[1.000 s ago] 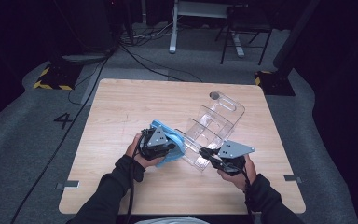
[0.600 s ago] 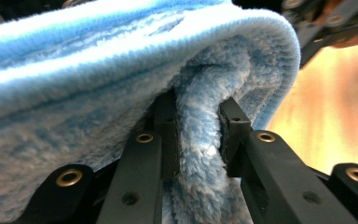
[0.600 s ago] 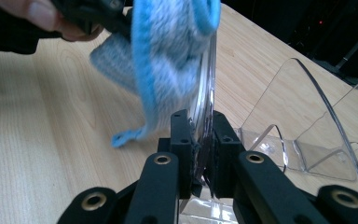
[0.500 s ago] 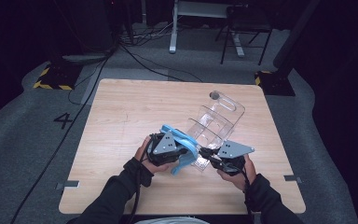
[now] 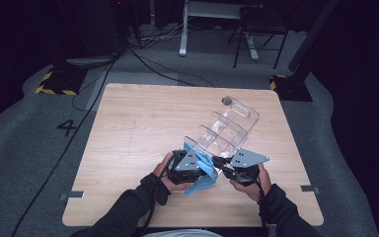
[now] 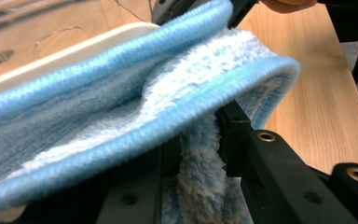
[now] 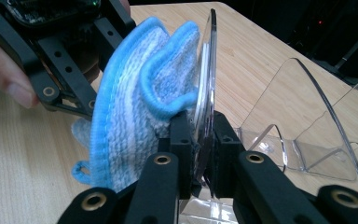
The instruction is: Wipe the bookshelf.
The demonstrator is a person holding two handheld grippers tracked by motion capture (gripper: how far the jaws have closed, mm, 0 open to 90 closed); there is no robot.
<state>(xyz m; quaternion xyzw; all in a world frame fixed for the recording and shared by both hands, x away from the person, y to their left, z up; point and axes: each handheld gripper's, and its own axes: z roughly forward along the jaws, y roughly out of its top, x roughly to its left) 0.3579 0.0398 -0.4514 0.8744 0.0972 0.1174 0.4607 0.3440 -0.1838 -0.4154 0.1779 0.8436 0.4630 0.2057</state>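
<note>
A clear acrylic rack (image 5: 227, 131) with several dividers is seen lying on the wooden table (image 5: 138, 123), toward its right half, with its near end panel at the person's side of the table. In the right gripper view the rack's near panel (image 7: 207, 79) is seen standing edge-on between the two black jaws, and the pads are pressed against both of its faces; the right gripper (image 7: 200, 140) is thus closed onto the panel, with the jaws nearly together. In the high view the right gripper (image 5: 229, 170) is seen at the rack's near right corner, with its grey three-cornered plate (image 5: 247, 158) on top.

A blue microfibre cloth (image 5: 202, 173) is seen between the two grippers. In the left gripper view a hanging fold of the cloth (image 6: 200, 182) is pinched between the jaws, which are nearly together, while the rest of the cloth (image 6: 121, 102) is draped over them and laid against the pale edge of the rack's panel (image 6: 74, 46). The left gripper (image 5: 197, 168) is thus closed onto the cloth. In the right gripper view the cloth (image 7: 135, 107) is seen bunched against the left face of the panel, touching it, with the left gripper (image 7: 70, 60) just behind.

Both grippers are seen close together, just beside each other at the near end of the rack.
</note>
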